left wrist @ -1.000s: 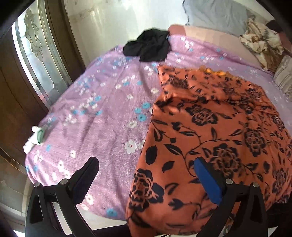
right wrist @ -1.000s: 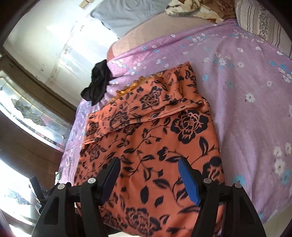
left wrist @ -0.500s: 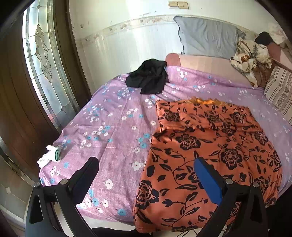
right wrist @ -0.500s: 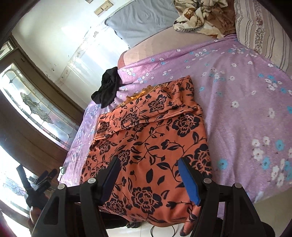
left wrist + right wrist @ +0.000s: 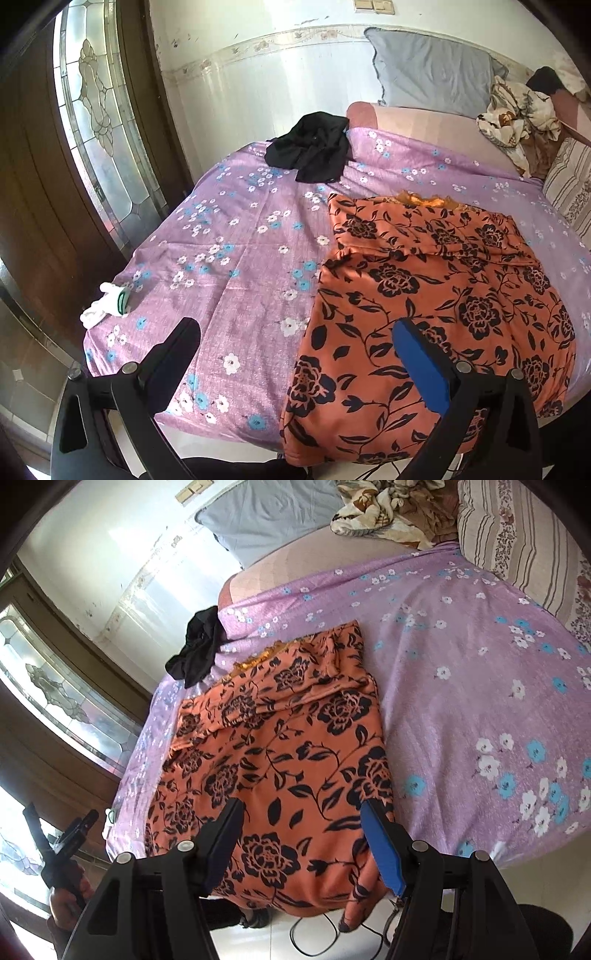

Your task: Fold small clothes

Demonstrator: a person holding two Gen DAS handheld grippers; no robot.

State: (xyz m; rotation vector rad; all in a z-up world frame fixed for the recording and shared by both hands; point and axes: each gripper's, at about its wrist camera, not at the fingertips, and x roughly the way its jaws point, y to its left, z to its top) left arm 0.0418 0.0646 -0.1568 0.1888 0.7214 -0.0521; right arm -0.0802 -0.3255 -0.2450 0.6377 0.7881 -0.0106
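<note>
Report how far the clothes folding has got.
Done: the orange floral garment lies spread on the bed, its far part folded over. In hand: nothing; the left gripper and right gripper hover with jaws open and empty. Left: the rest of its folds, plus the crumpled black garment and possibly the white item.

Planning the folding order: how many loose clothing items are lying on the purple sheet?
3: orange floral garment at the near edge, black garment bunched at the far end, white sock near the window-side edge. More may be hidden.
</note>
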